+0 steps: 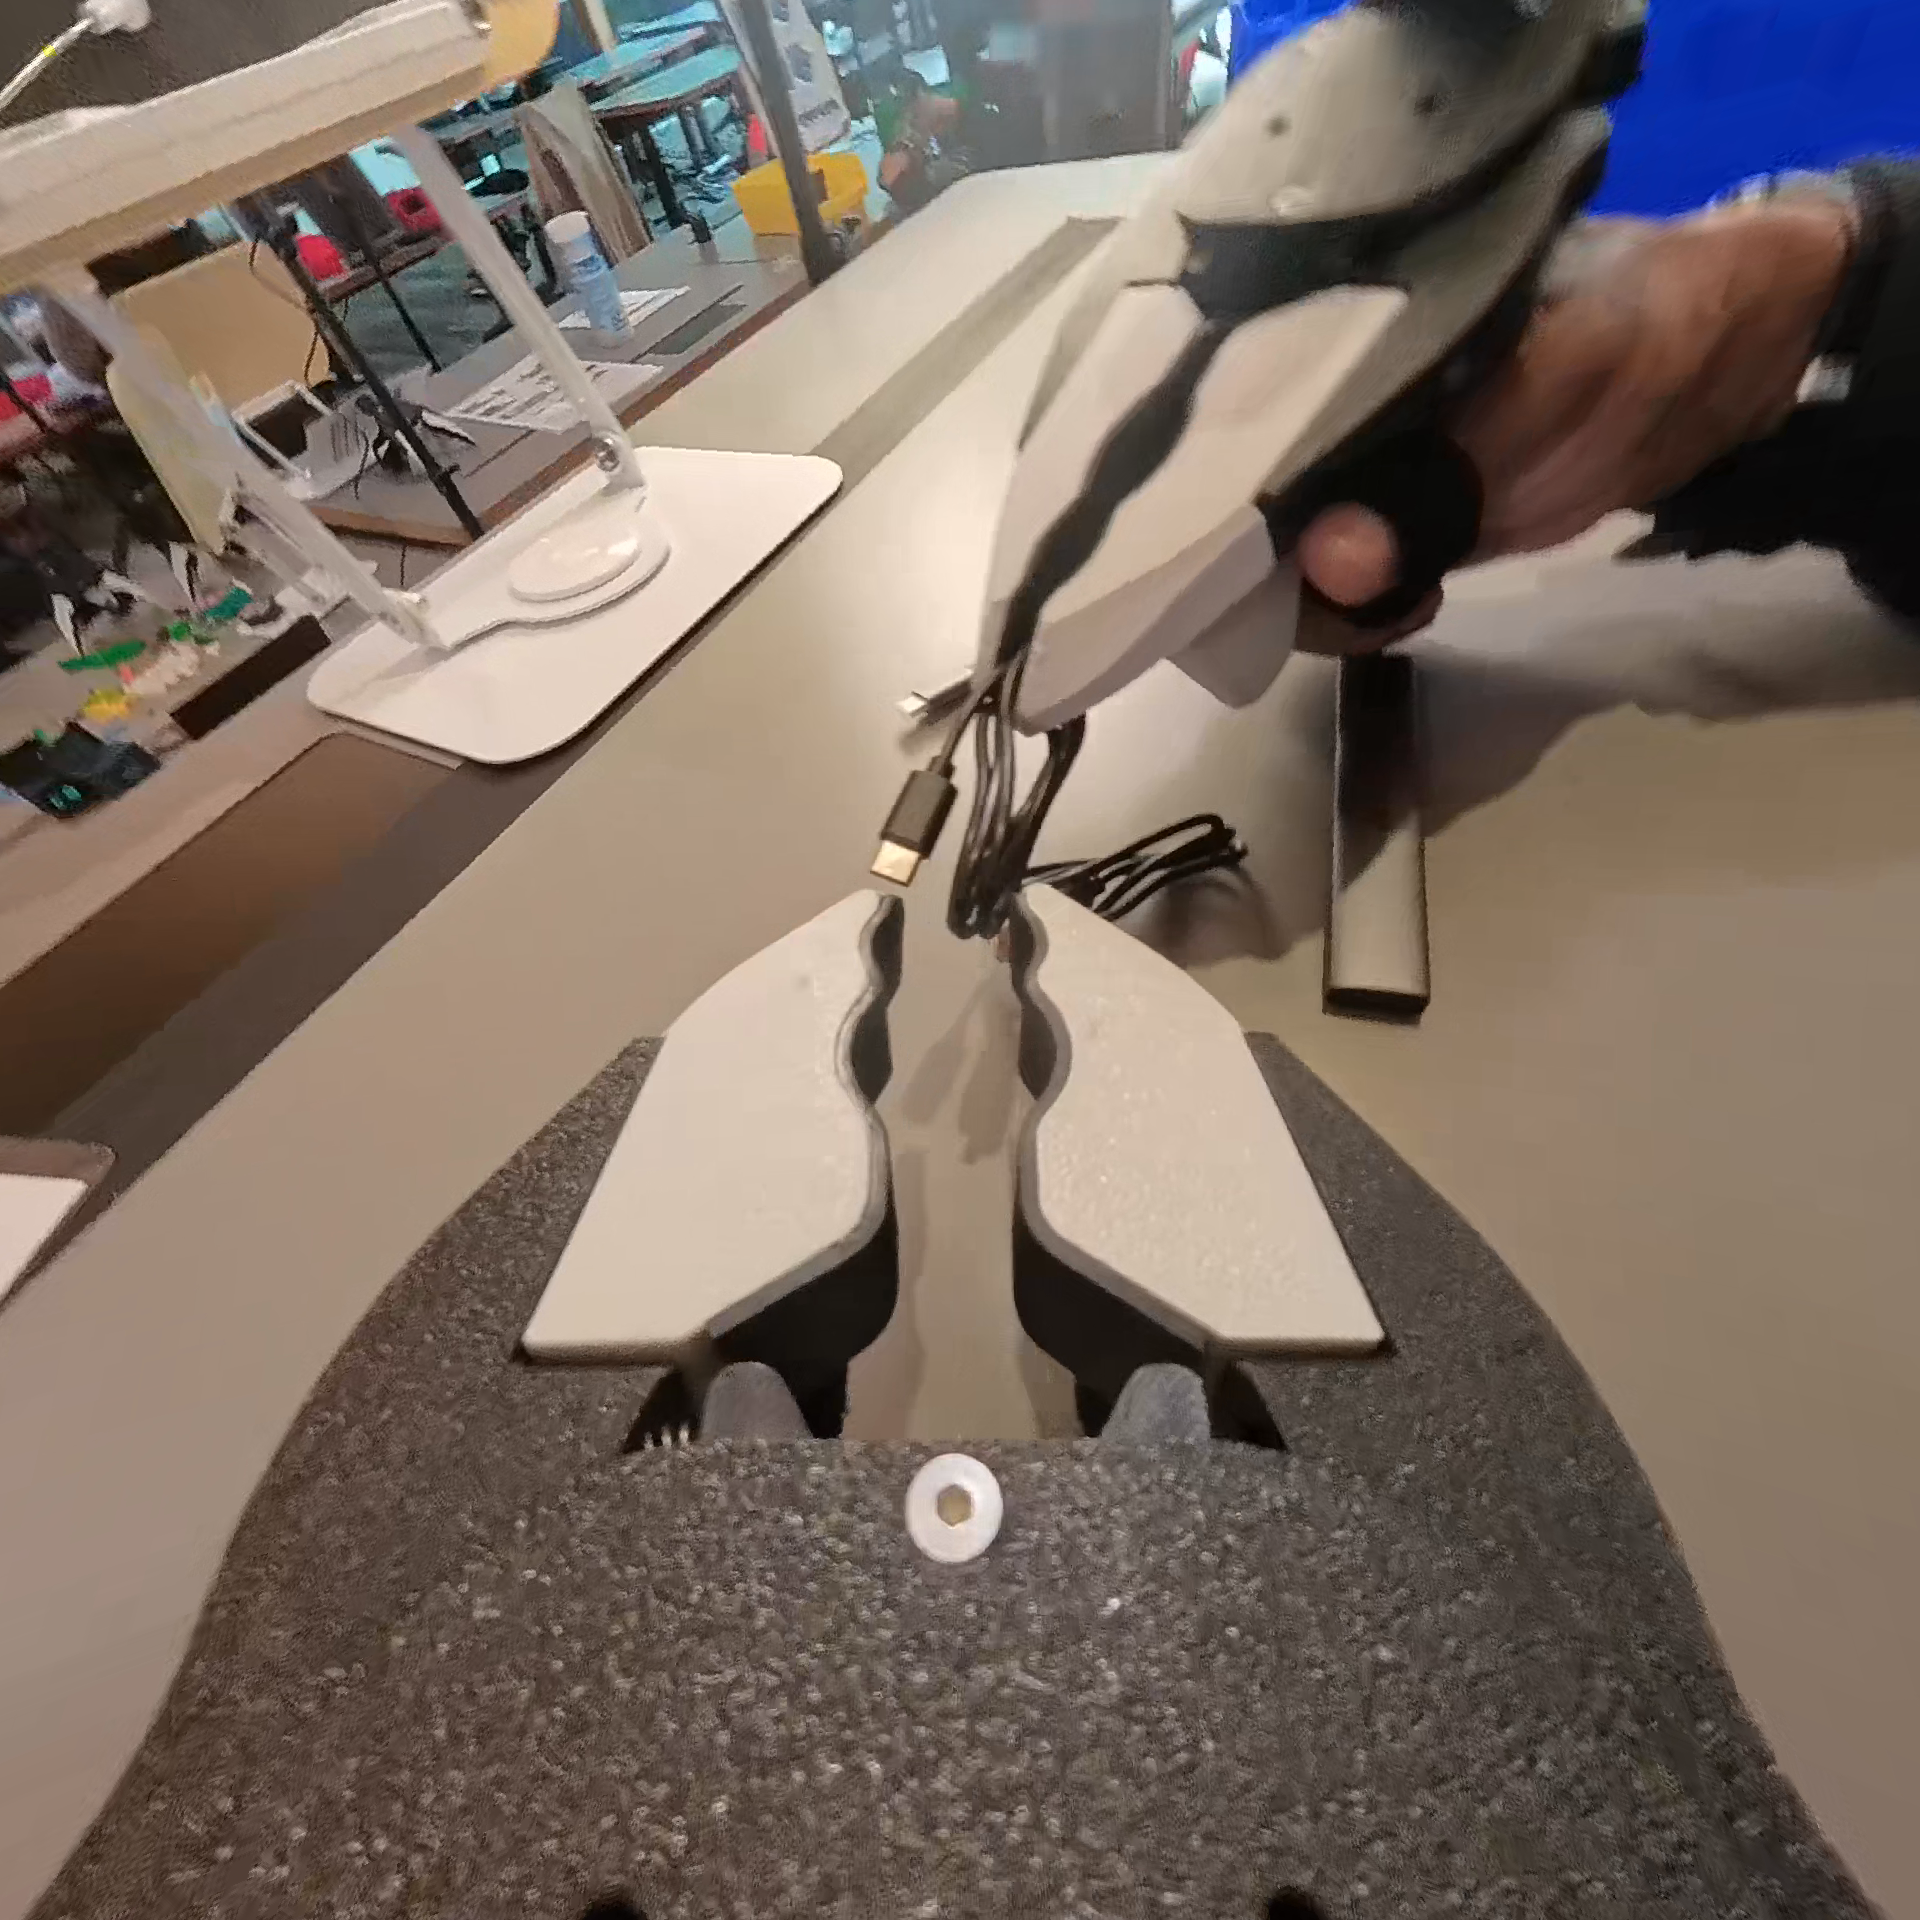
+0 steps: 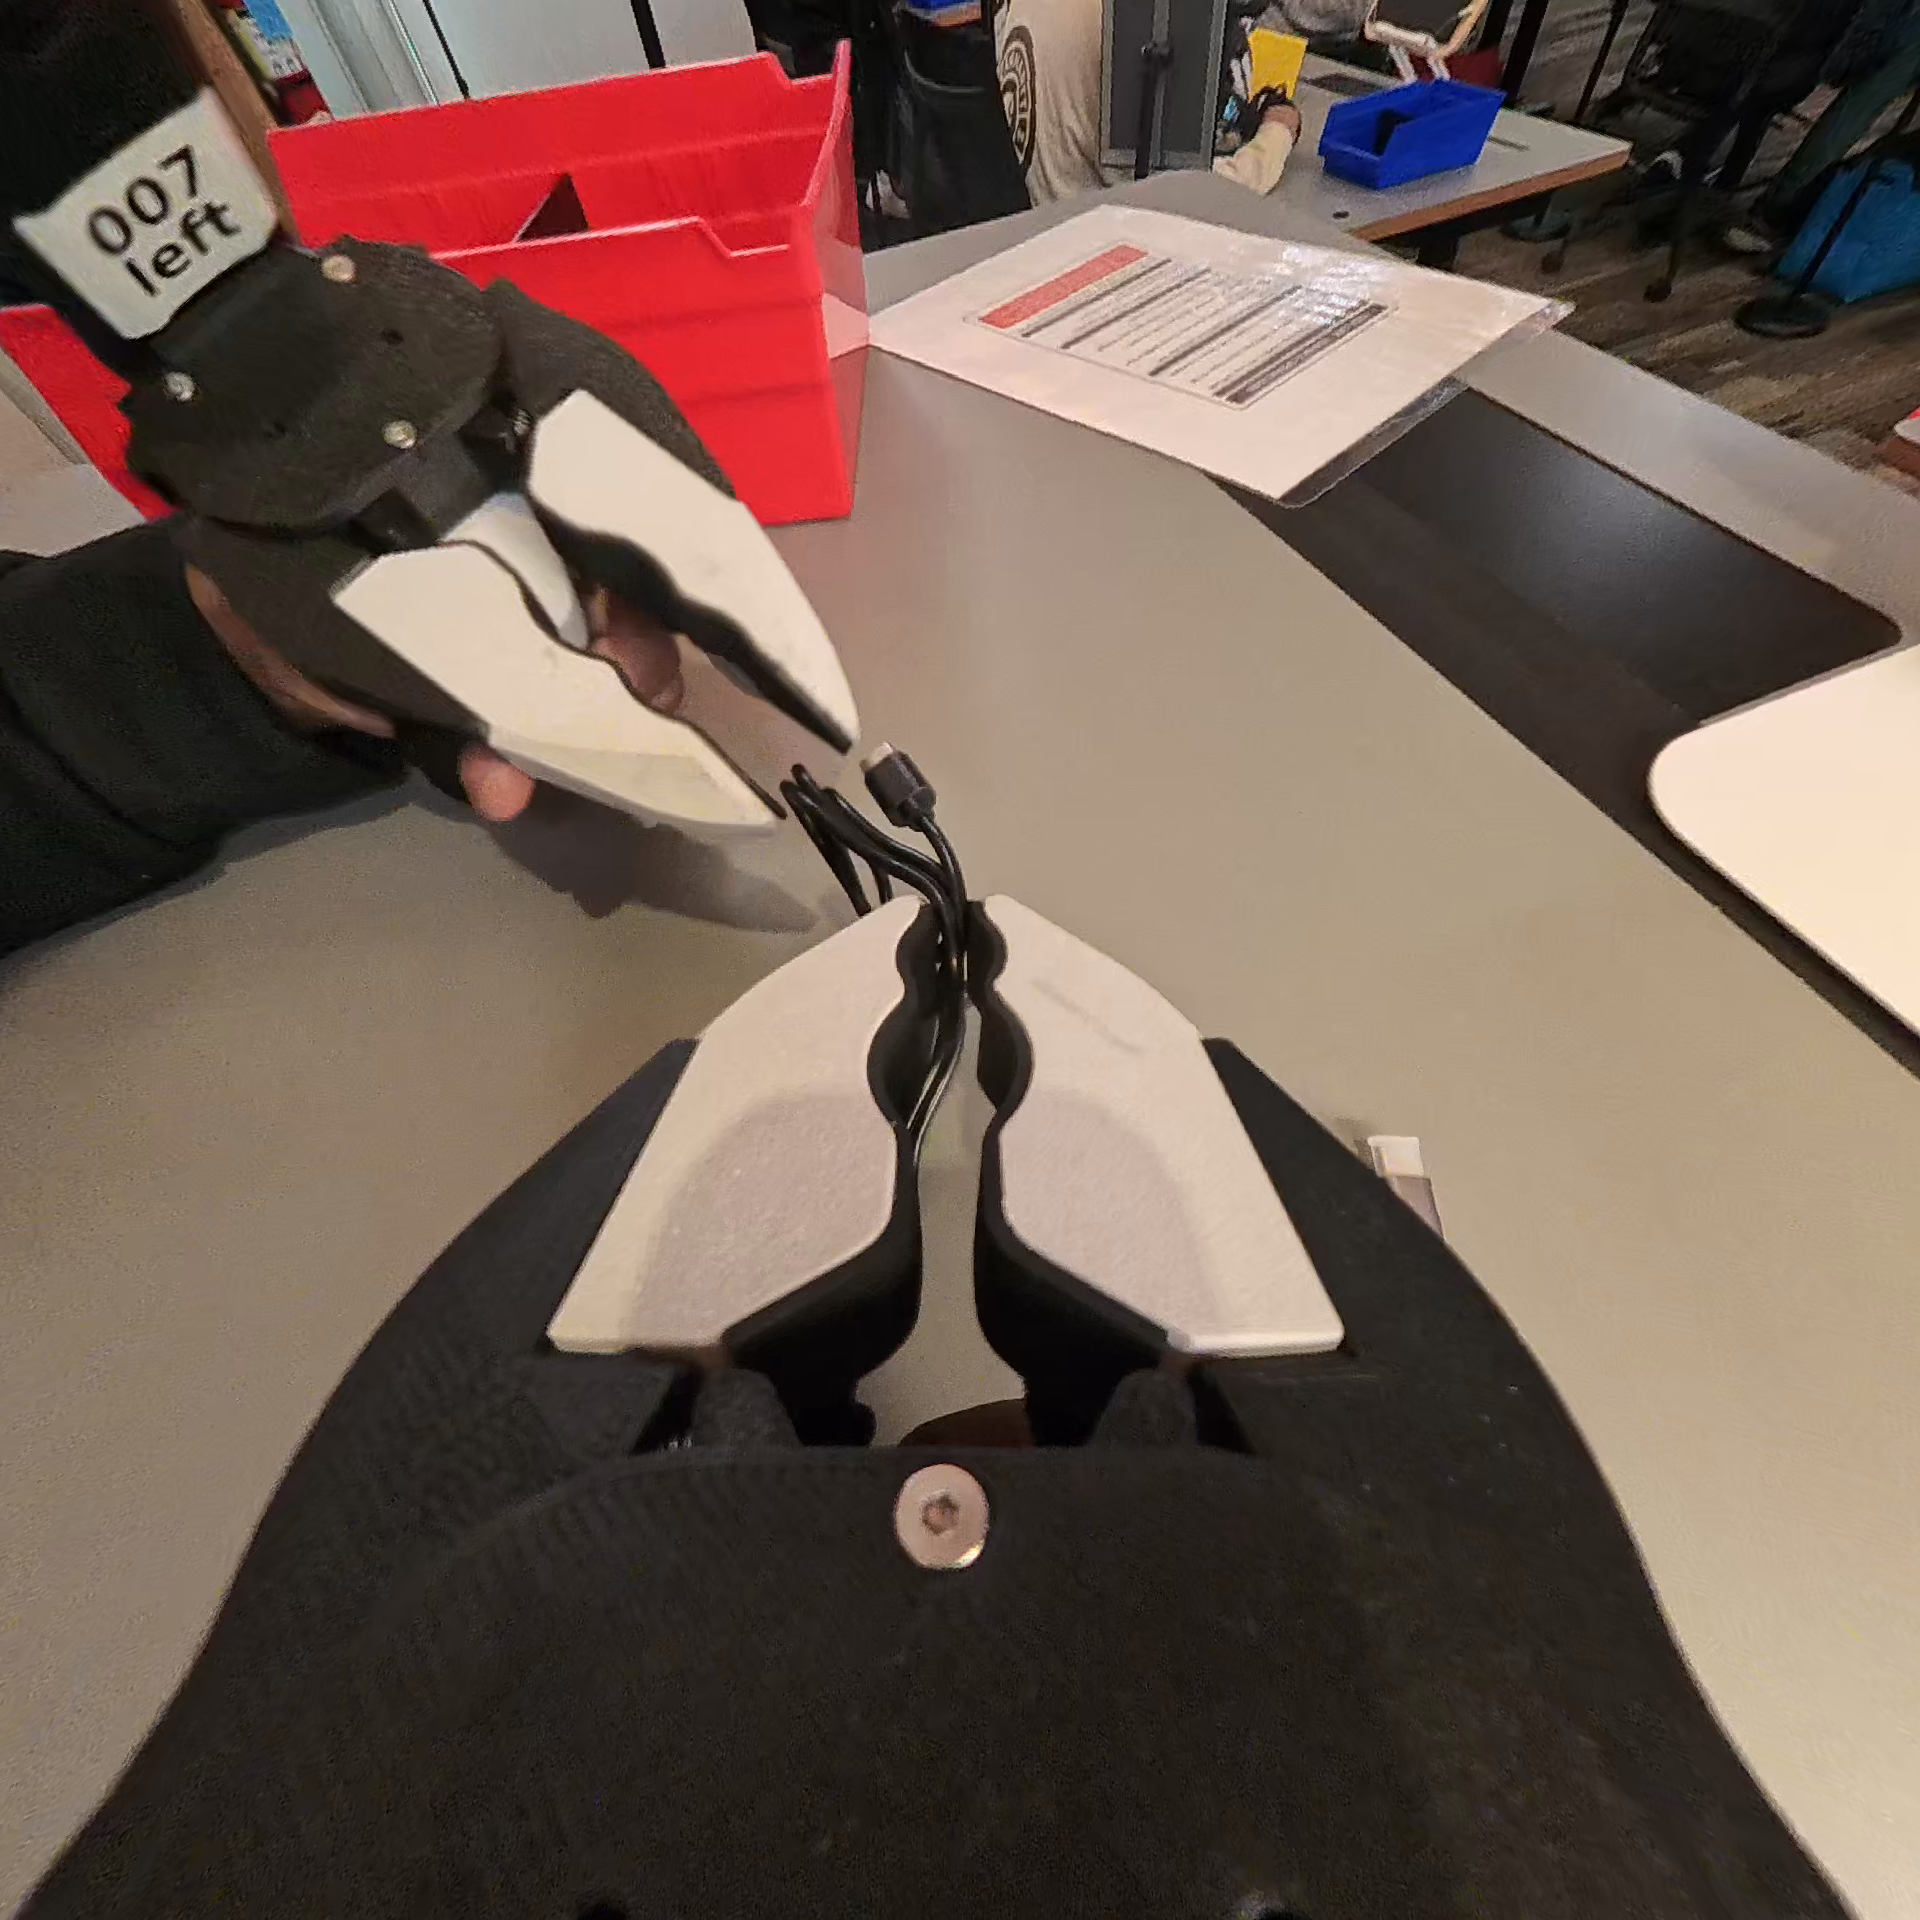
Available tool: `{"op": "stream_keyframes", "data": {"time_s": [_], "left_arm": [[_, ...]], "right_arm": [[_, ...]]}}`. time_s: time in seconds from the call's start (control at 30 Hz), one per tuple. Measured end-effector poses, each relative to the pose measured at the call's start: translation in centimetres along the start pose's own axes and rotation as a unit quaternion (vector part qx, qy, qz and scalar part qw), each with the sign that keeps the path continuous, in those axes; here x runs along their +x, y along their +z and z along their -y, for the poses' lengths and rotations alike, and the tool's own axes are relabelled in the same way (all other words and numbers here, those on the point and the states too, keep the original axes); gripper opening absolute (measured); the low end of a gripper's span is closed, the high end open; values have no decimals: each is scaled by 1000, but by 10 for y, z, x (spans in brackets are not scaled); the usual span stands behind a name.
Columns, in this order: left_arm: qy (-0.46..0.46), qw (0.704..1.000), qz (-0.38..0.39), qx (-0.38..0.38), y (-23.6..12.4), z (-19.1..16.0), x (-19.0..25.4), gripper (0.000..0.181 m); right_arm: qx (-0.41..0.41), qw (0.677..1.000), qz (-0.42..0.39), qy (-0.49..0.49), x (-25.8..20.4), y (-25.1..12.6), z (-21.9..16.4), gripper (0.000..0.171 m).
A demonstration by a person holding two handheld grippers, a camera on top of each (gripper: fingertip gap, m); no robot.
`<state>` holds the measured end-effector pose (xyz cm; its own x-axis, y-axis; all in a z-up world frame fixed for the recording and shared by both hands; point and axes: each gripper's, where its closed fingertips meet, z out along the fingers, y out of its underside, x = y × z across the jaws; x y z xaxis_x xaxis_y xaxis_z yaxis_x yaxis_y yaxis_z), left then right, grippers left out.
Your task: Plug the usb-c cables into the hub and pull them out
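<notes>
So the whole thing hinges on the plug (image 1: 912,821); the right gripper (image 2: 951,920) is pinched down on a bunched loop of black usb-c cable (image 2: 925,862), and that black connector sticks out of the bundle with its metal tip aimed down and toward the left gripper (image 1: 948,909). In the left wrist view the plug hangs just above and a touch left of the left gripper's fingertip gap; its long axis runs roughly along that gripper's line of sight, tilted downward, so it's nearly nose-to-nose with the fingers.

The left gripper is parted to a narrow-ish gap and holds nothing; the tabletop (image 1: 727,831) shows straight through between the fingers. It's clearly the nearer free gripper to the plug, practically touching distance in the right wrist view, where its fingertips sit just up-left of the connector.

A second, silvery connector (image 1: 920,707) pokes out of the bundle above the black plug, blurry, can't say much about it.

The hub (image 1: 1377,831), the grey bar, lies flat on the tabletop well to the right of the plug, long axis running away from the left camera; the rest of the cable trails on the tabletop between plug and hub.

My guess: the left gripper needs to take the plug by its black housing, then swing it round toward the hub, since right now the tip points away from it.
</notes>
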<state>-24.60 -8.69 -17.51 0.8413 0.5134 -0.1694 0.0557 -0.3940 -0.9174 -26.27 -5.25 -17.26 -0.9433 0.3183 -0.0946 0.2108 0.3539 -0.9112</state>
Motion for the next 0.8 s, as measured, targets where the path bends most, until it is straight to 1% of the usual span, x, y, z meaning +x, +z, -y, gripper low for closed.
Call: {"op": "stream_keyframes", "data": {"time_s": [0.03, 0.1, 0.17, 0.27, 0.33, 0.4, 0.5, 0.6, 0.7, 0.77, 0.8], "left_arm": [[-26, 1000, 0, 10, -2, 3, -3, 22], [-88, 995, -5, 39, -7, 10, -10, 26], [-178, 981, -16, 77, -12, 17, -16, 28], [-328, 935, -36, 131, -15, 20, -27, 28], [-387, 909, -50, 145, -15, 19, -31, 28], [-404, 903, -51, 141, -13, 17, -32, 29], [-424, 893, -74, 128, -7, 17, -24, 38], [-449, 877, -93, 146, -3, 23, -19, 46], [-464, 865, -92, 165, -1, 28, -19, 53], [-468, 861, -87, 180, 0, 31, -20, 52], [-471, 857, -86, 190, 0, 33, -20, 49]], "right_arm": [[4, 1000, -2, -3, -1, 0, 2, 5], [12, 1000, -9, -8, -1, 1, 5, 5], [18, 1000, -20, -16, 0, 2, 7, 5], [24, 998, -36, -34, 0, 3, 10, 5], [29, 998, -43, -47, 0, 3, 12, 5], [38, 997, -44, -55, -2, 4, 15, 5], [57, 996, -43, -57, -5, 3, 21, 4], [66, 995, -56, -53, -3, 2, 25, 5], [80, 994, -64, -42, -1, 1, 29, 5], [94, 993, -67, -33, -1, 0, 34, 4], [100, 992, -70, -31, -1, 0, 36, 4]]}}
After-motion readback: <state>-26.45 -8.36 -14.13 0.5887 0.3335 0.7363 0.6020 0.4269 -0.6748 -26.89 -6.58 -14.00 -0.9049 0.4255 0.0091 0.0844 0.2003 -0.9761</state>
